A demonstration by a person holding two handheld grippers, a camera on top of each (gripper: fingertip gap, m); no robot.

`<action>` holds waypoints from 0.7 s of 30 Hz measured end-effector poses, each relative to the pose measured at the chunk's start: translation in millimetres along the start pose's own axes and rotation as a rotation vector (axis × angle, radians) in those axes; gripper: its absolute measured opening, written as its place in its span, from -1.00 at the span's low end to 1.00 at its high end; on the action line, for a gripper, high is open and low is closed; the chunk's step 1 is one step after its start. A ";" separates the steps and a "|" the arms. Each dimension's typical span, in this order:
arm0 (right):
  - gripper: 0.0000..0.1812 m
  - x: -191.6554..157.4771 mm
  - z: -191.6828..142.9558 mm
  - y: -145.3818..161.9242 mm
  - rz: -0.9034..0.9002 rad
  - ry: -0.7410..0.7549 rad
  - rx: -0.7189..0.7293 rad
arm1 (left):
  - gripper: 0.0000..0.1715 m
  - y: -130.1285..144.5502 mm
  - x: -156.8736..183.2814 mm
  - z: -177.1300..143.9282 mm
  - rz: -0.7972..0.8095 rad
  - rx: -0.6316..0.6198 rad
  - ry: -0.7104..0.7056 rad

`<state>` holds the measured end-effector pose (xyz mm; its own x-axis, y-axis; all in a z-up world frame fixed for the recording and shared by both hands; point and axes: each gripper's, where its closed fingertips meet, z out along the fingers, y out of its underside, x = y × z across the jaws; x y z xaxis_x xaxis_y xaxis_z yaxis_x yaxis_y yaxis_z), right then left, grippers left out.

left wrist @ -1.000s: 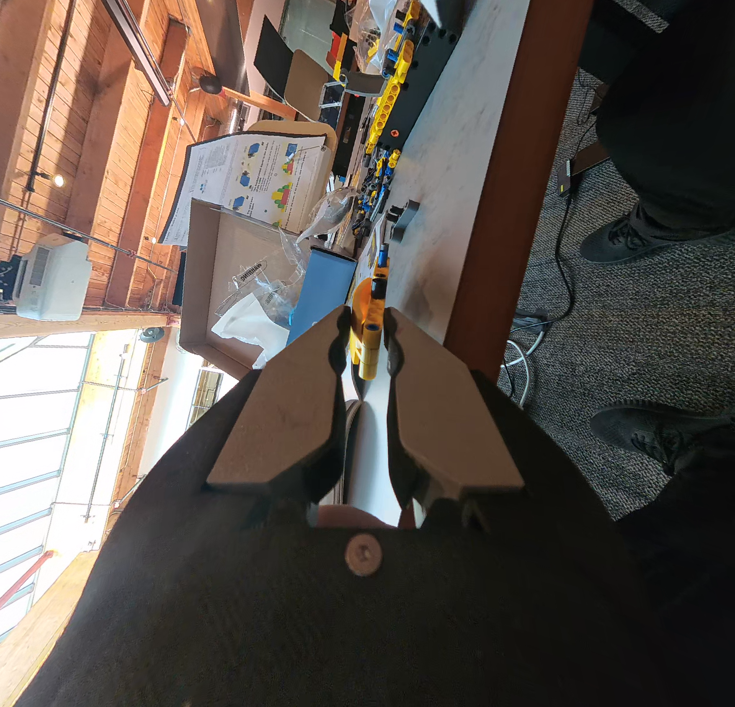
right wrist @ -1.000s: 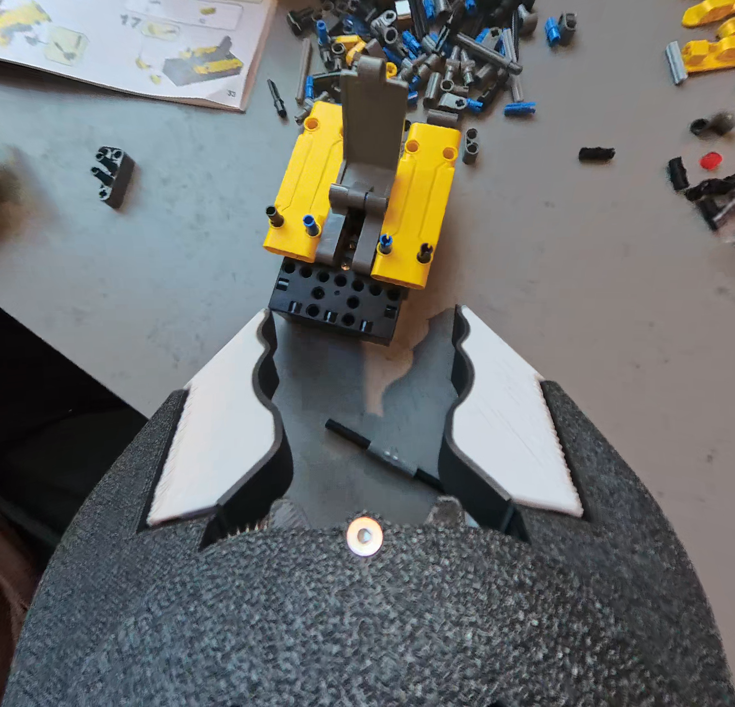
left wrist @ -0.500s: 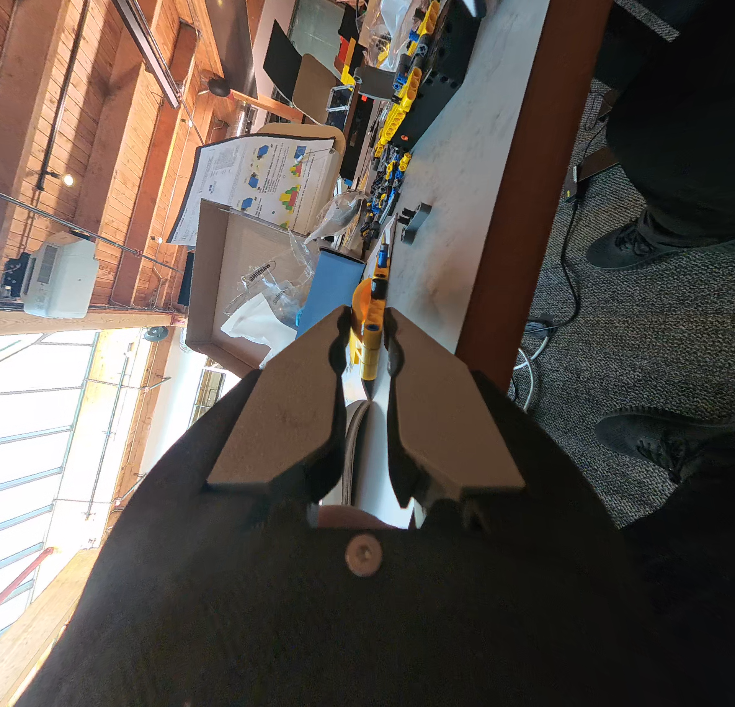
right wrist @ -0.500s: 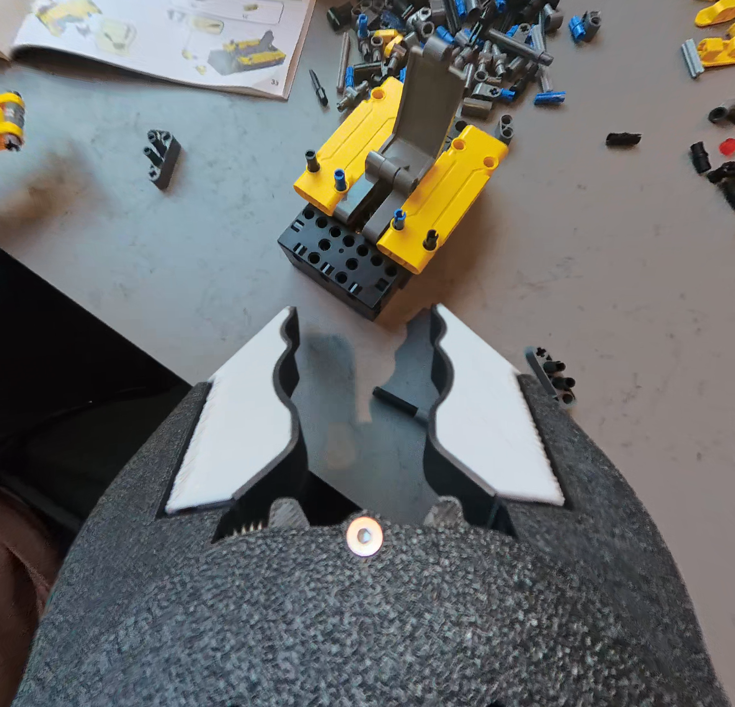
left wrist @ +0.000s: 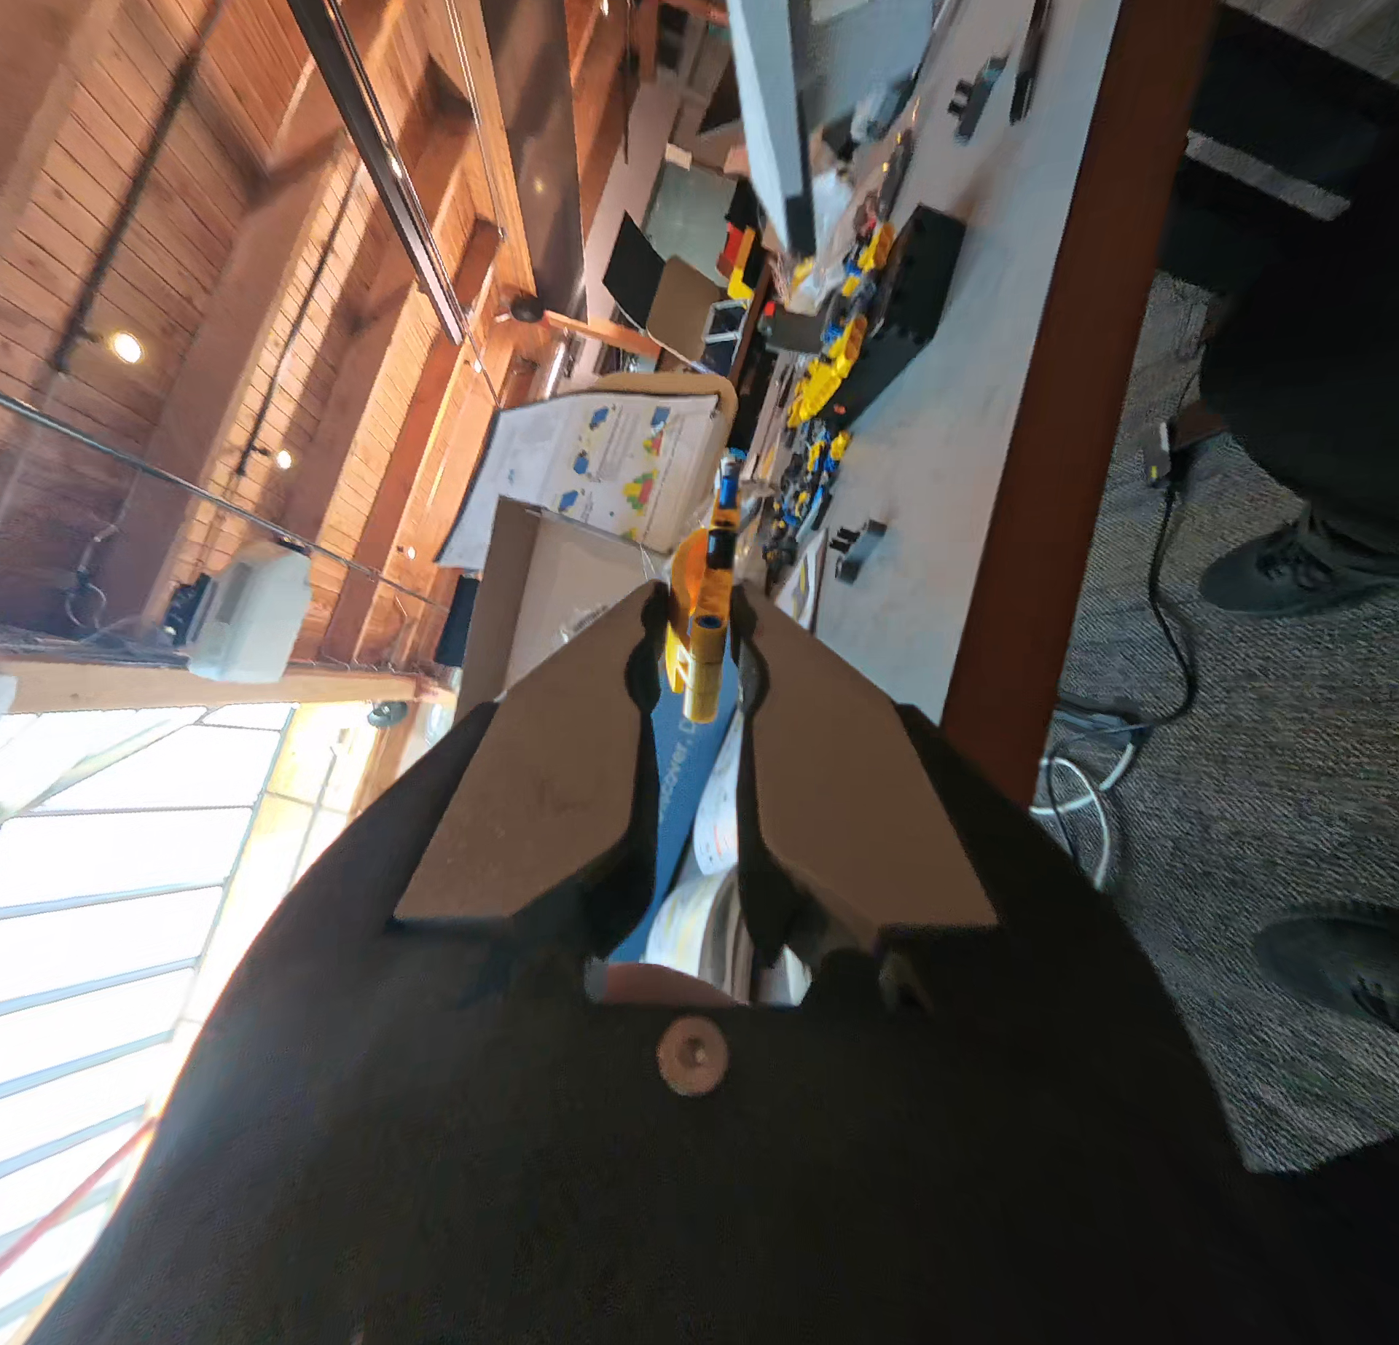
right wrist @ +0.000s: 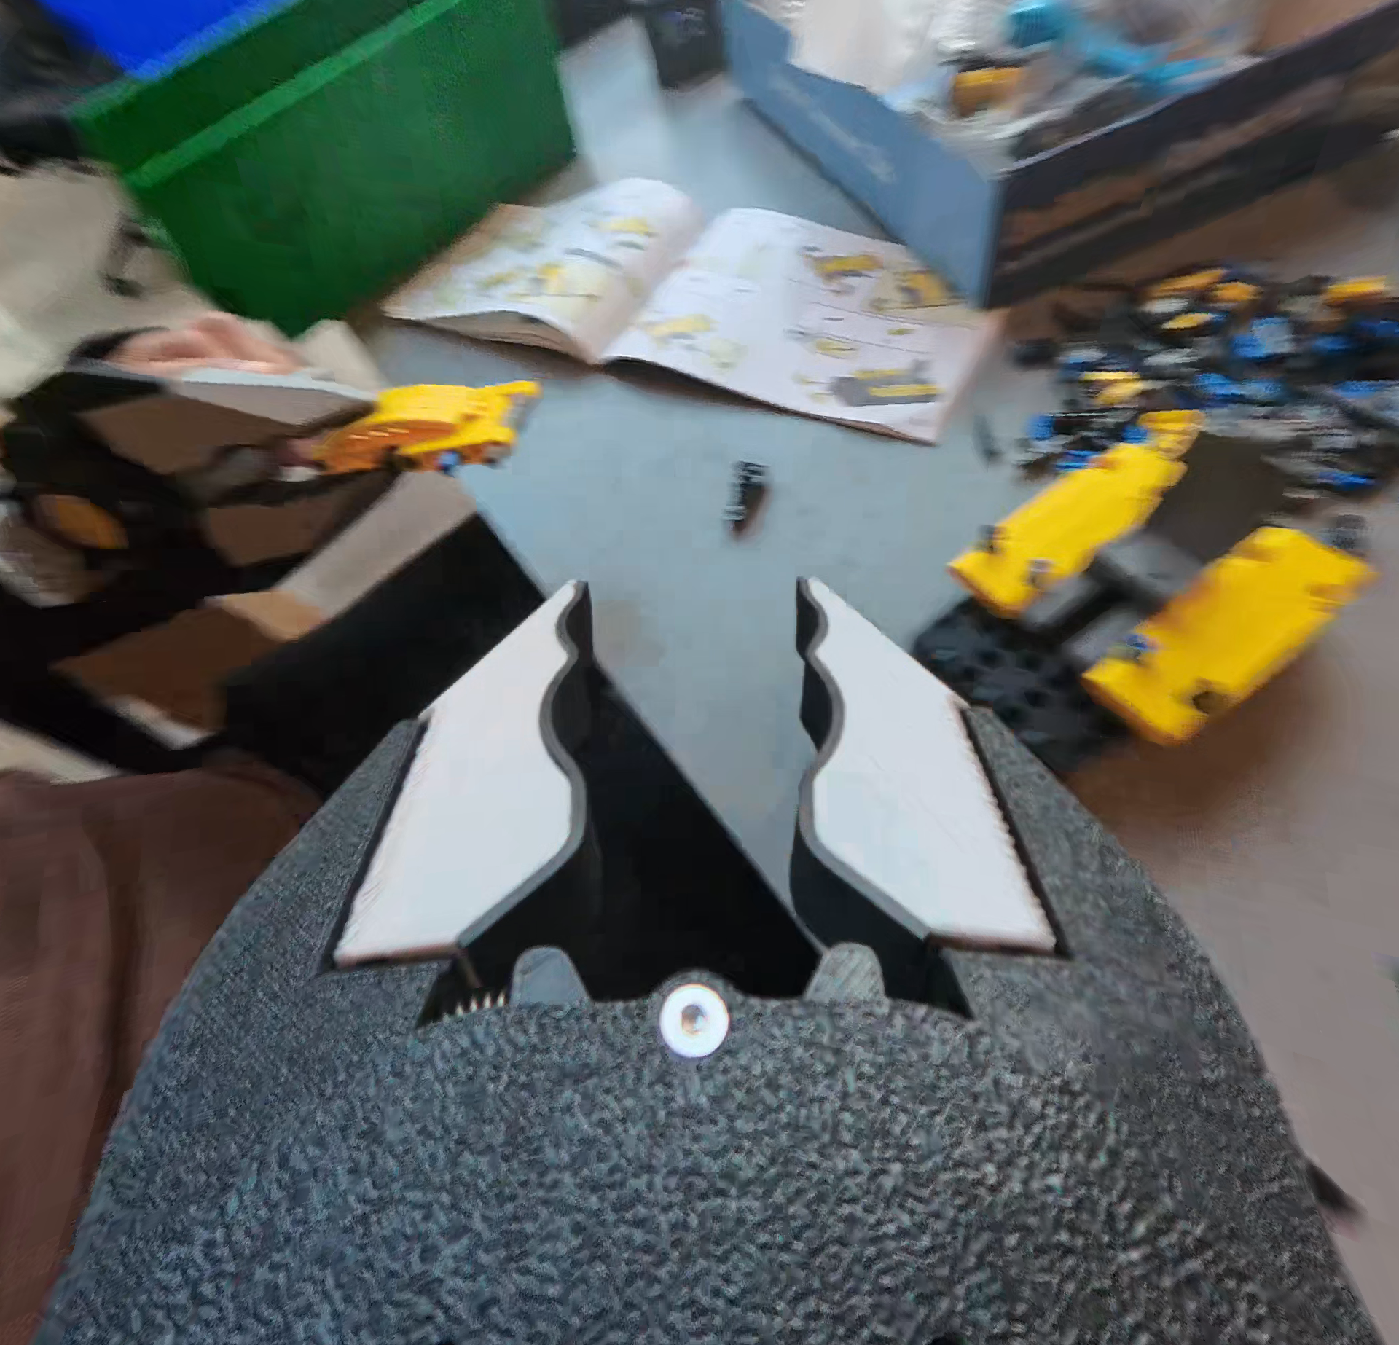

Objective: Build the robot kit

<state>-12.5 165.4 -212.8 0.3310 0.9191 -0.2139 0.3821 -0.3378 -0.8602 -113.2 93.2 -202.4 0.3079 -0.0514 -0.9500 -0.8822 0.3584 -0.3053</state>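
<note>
My left gripper (left wrist: 698,612) is shut on a small yellow toy-brick assembly (left wrist: 700,627) with blue pins, held in the air off the table's near edge. It also shows in the right wrist view (right wrist: 431,427), with the left gripper's fingers (right wrist: 227,408) at the far left. My right gripper (right wrist: 690,605) is open and empty above the grey table's (right wrist: 681,491) front edge. A yellow-and-black brick model (right wrist: 1120,627) with a grey seat part sits on the table to its right. A small black piece (right wrist: 746,495) lies ahead of it.
An open instruction booklet (right wrist: 719,302) lies at mid-table. A green bin (right wrist: 341,135) stands at back left, a dark blue cardboard box (right wrist: 984,173) at back right. A heap of loose blue, black and yellow pieces (right wrist: 1211,370) lies at right. A person's shoes (left wrist: 1287,582) stand on carpet. It is some 10 cm from my right tips to the small black piece (right wrist: 746,495). It is also in sight in the left wrist view (left wrist: 856,544).
My right gripper has swung left and pulled back from the yellow-and-black model, which now sits to its right. My left gripper has lifted slightly with the yellow assembly still in it.
</note>
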 end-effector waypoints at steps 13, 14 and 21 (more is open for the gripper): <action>-0.74 -121.1 -3.3 13.5 0.473 -0.900 -0.117 | -0.85 -93.5 18.1 -21.7 0.229 0.268 -0.032; -0.76 -118.7 -3.5 13.5 0.474 -0.892 -0.114 | -0.85 -91.2 18.7 -20.3 0.218 0.263 -0.030; -0.85 -101.1 -2.4 -0.1 0.498 -0.832 0.003 | -0.79 -65.9 12.0 -8.3 0.063 0.172 -0.039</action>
<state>-44.0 72.0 -190.0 -0.2628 0.5213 -0.8119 0.3604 -0.7276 -0.5837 -54.3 61.2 -194.2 0.2708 0.0114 -0.9626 -0.8272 0.5141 -0.2267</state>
